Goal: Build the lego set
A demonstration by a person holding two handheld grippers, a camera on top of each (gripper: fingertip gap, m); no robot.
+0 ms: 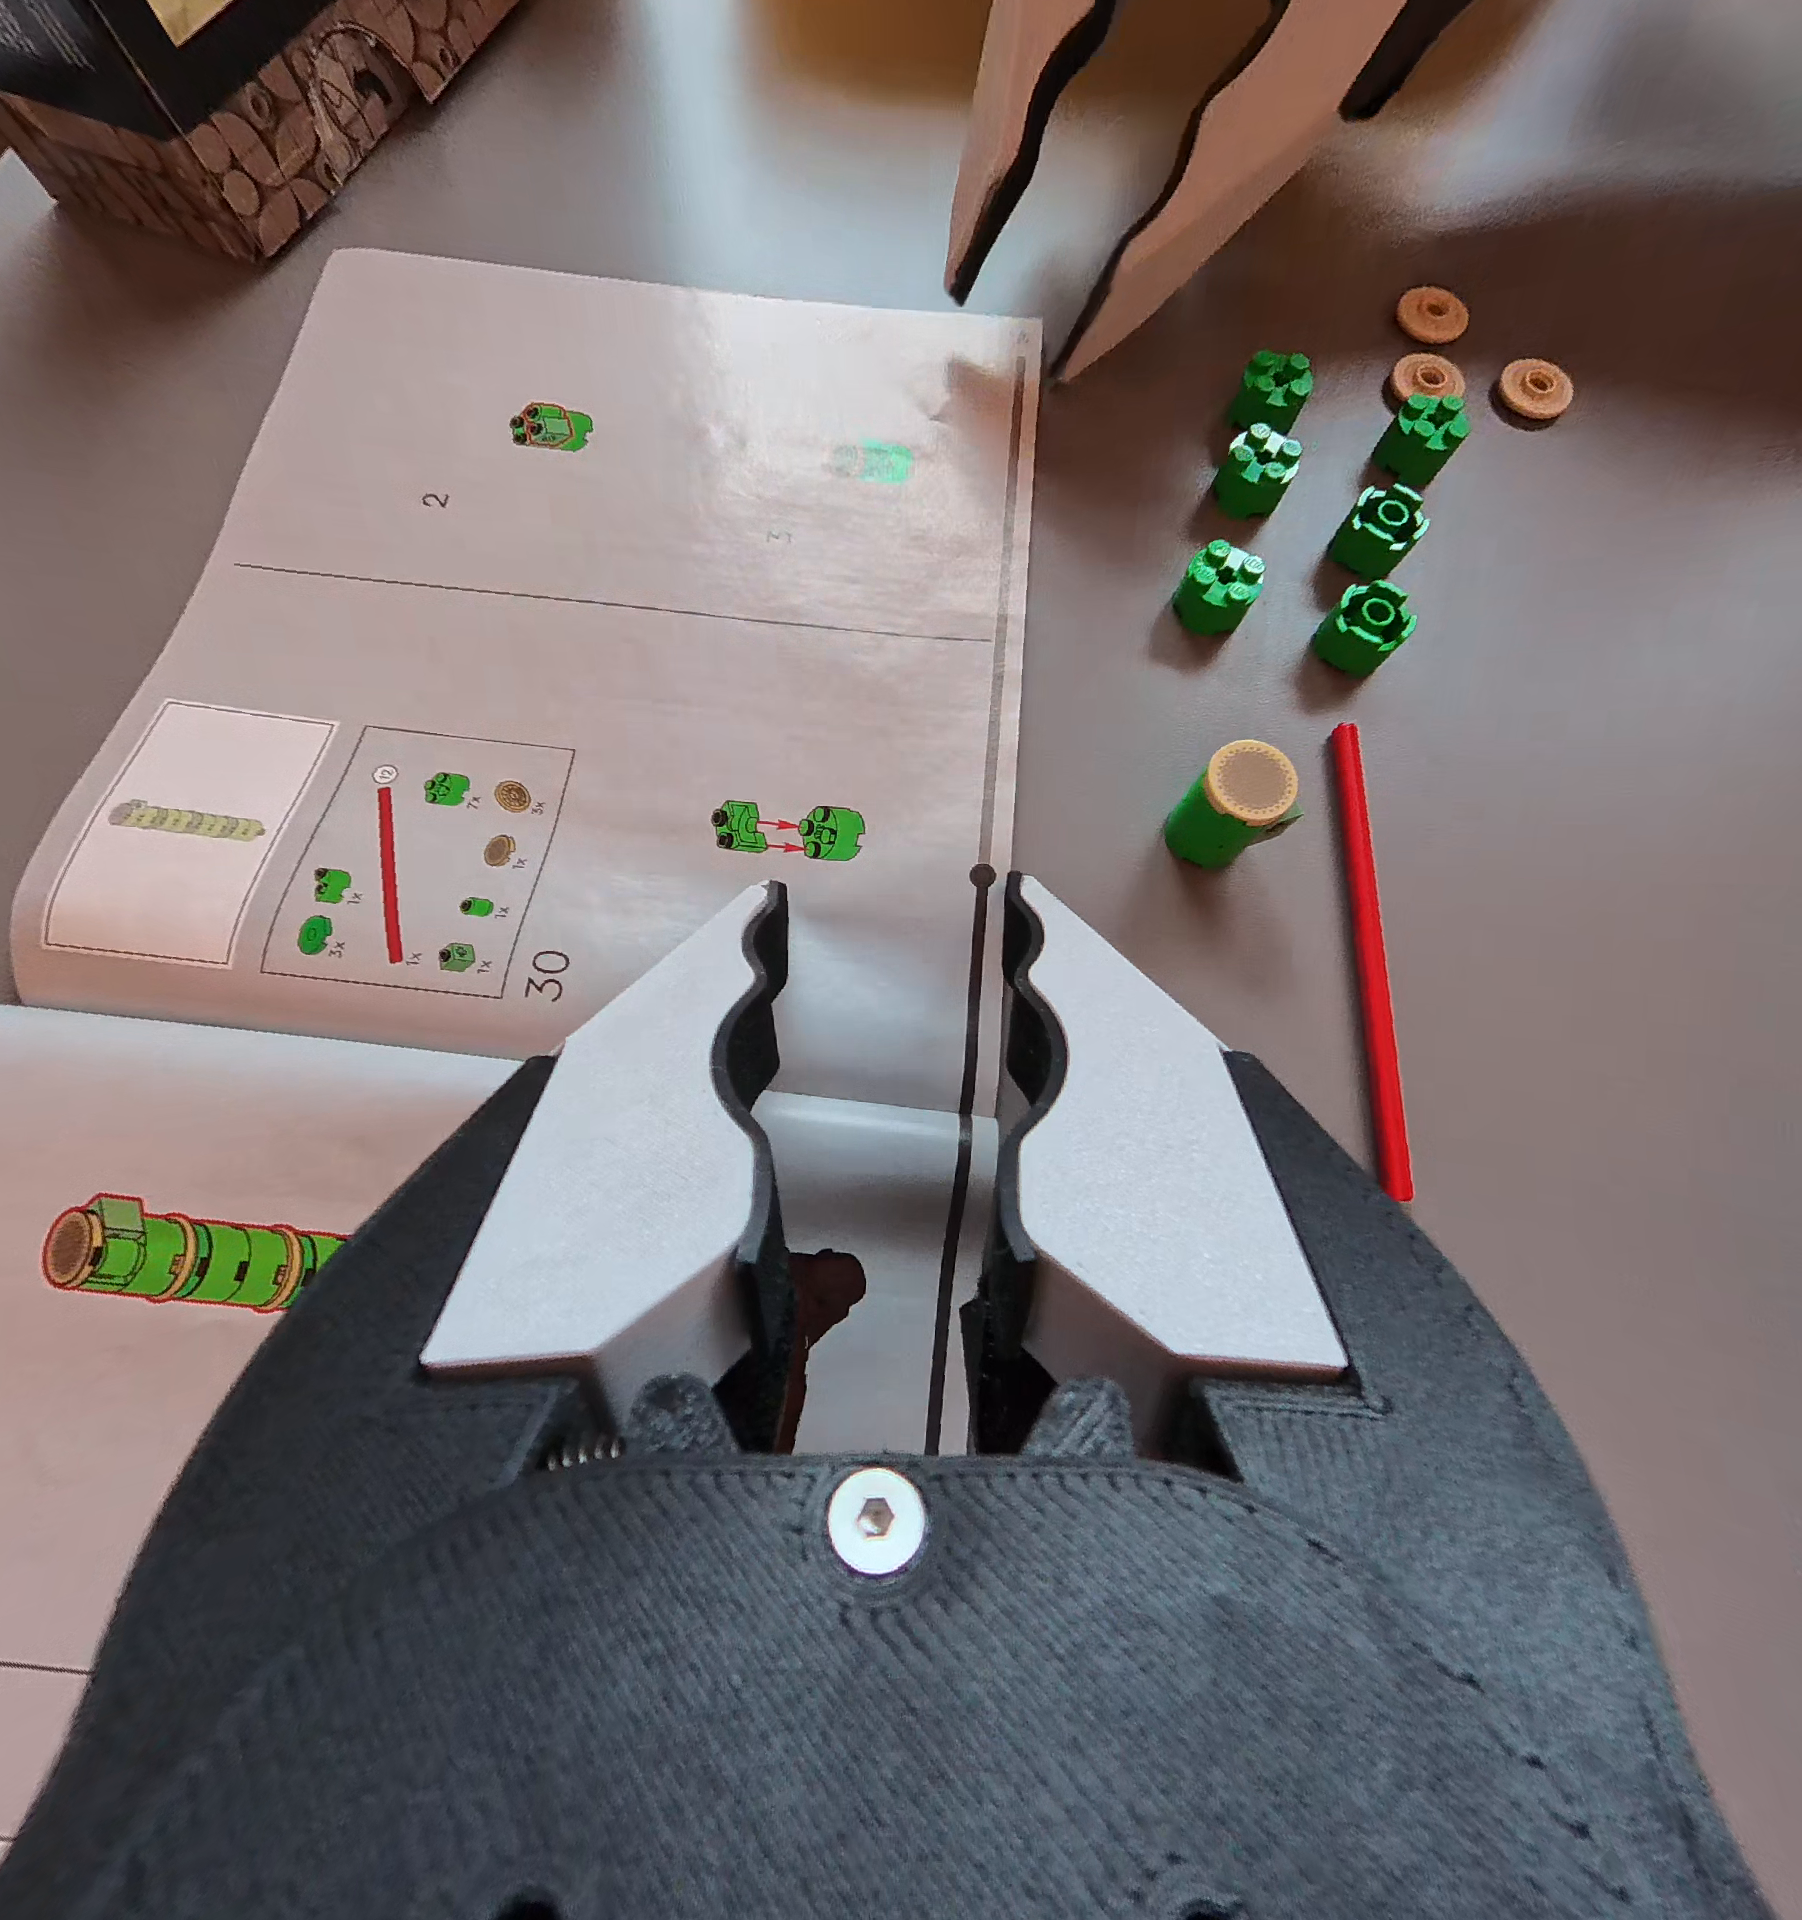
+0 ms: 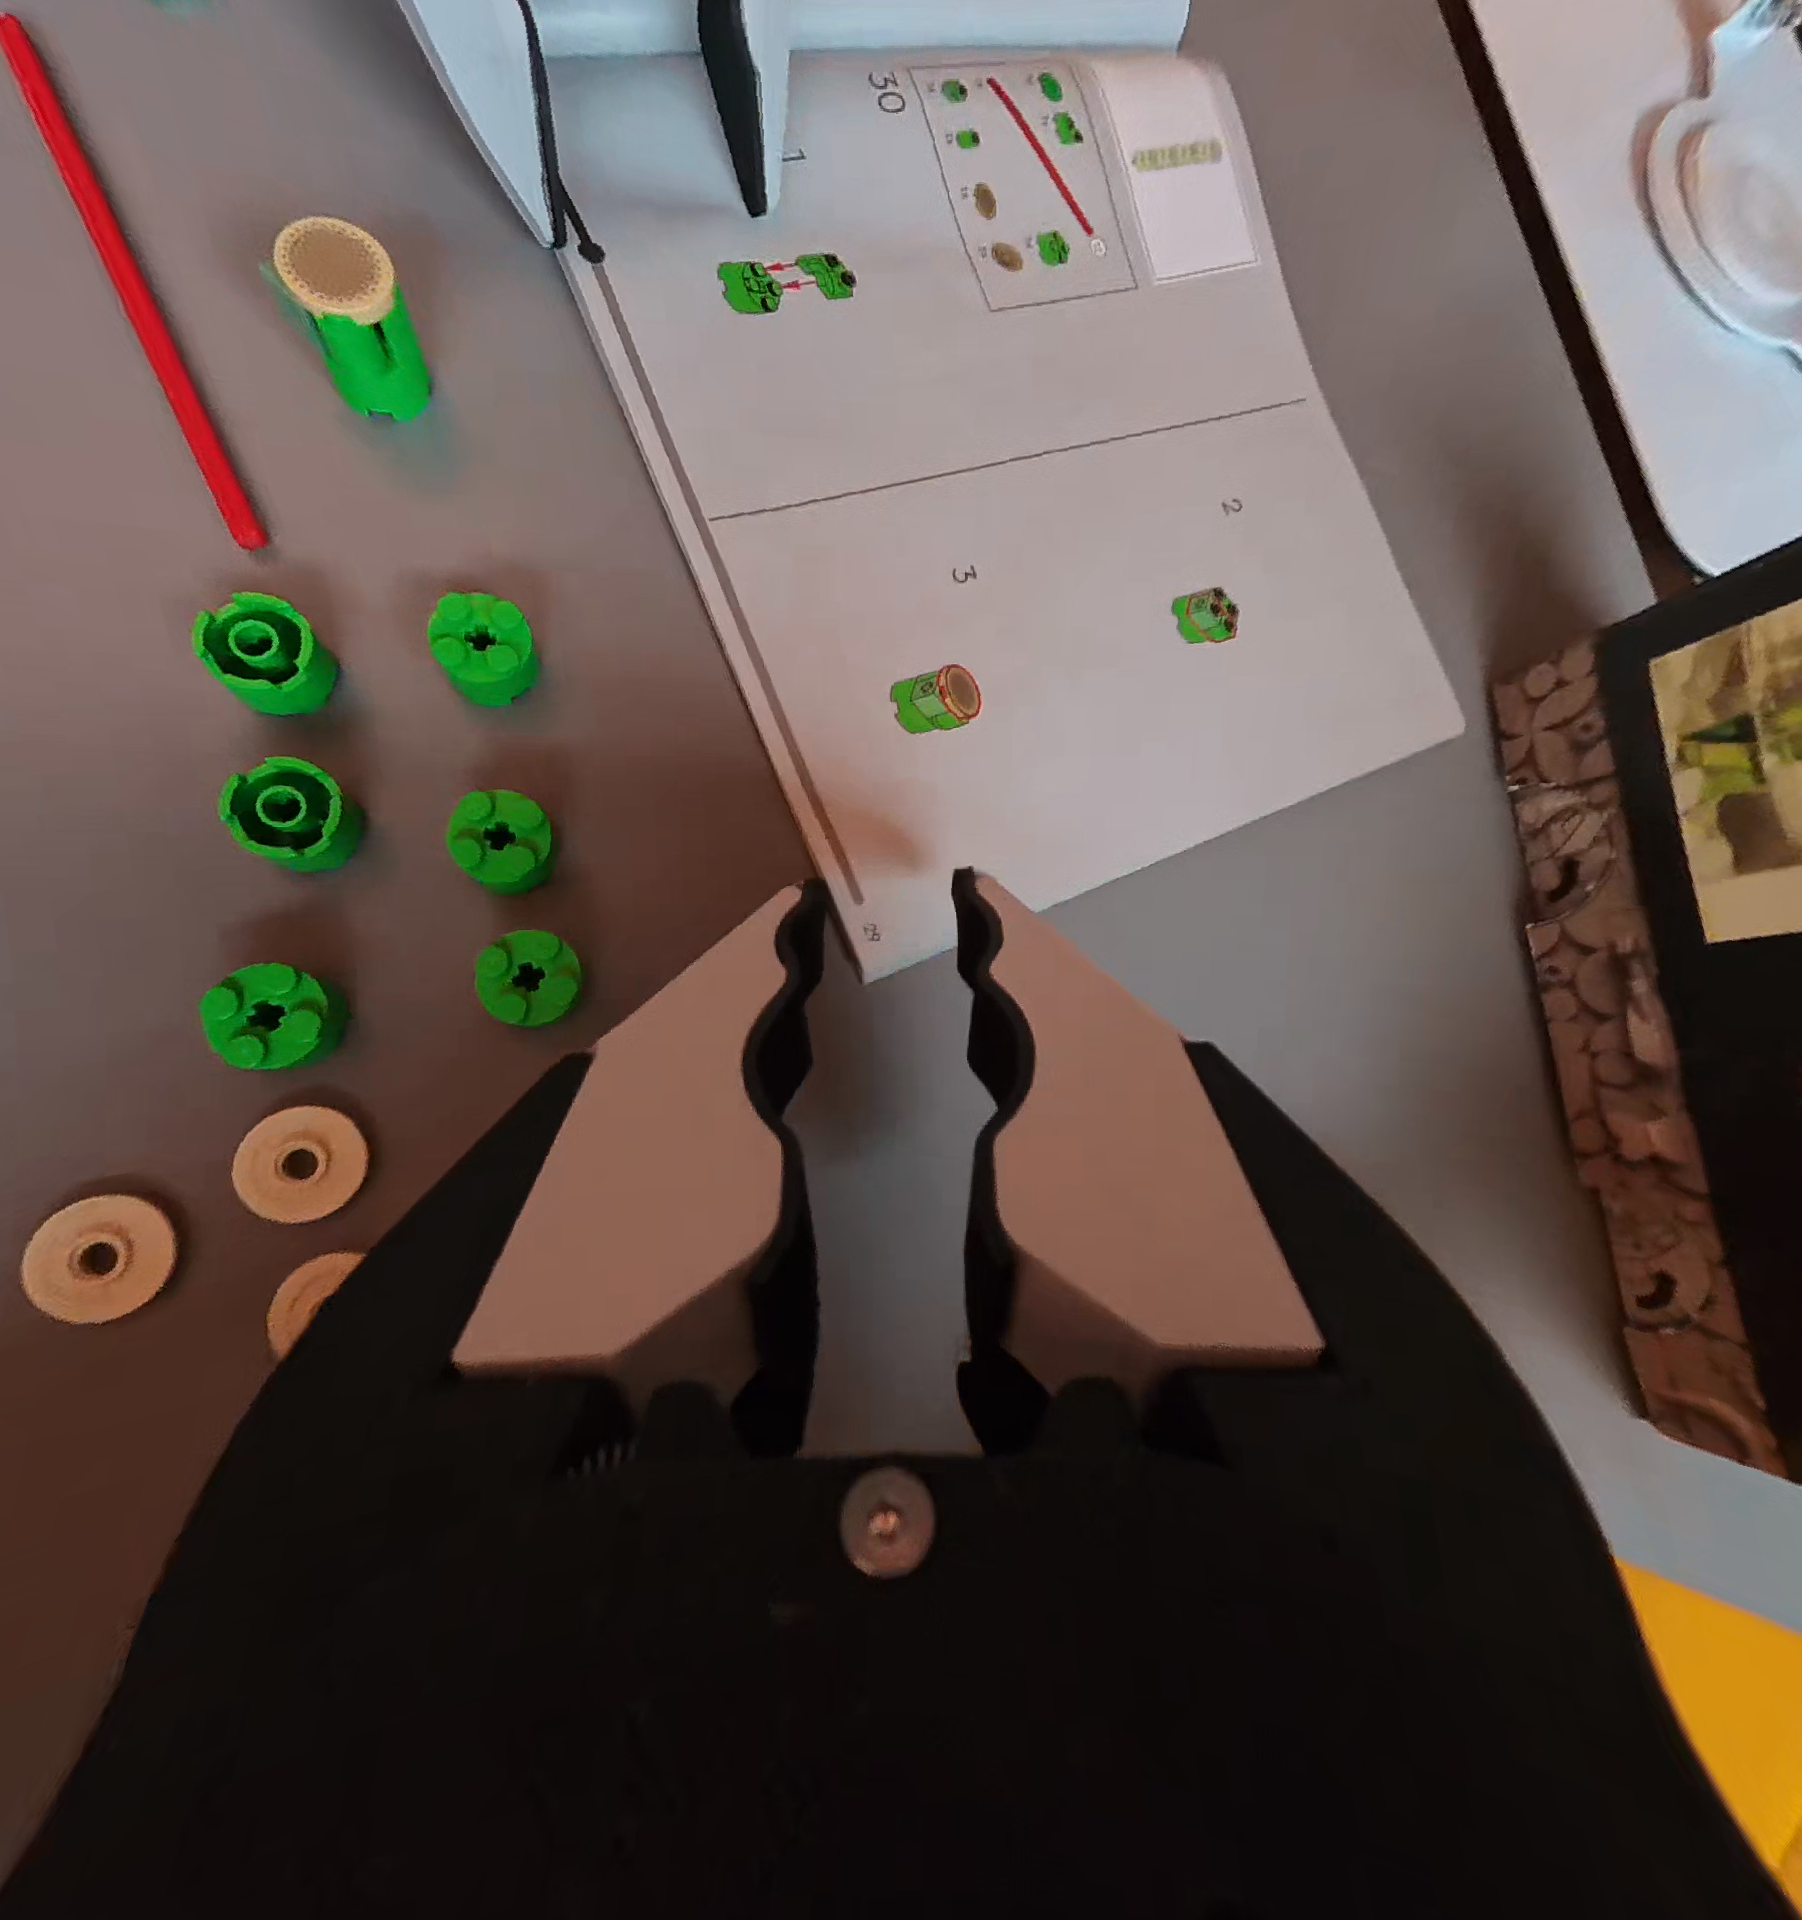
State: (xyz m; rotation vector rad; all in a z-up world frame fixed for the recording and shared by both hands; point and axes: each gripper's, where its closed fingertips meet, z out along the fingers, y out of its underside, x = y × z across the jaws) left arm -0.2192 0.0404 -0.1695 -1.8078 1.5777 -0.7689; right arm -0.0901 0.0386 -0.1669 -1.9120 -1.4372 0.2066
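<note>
Worktop: smooth, grey-brown, matte surface. Soft light is glancing across it, warming toward one edge. Yellow surface is showing beyond.

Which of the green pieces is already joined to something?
The green cylinder beside the red rod: it alone wears a tan cap; the six others sit bare.

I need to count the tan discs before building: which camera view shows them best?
The left wrist view: all three tan discs lie clear on the table, beyond the green round bricks. In the right wrist view two discs show whole, but the third is partly hidden behind the right gripper, whose fingers are open and empty.
</note>
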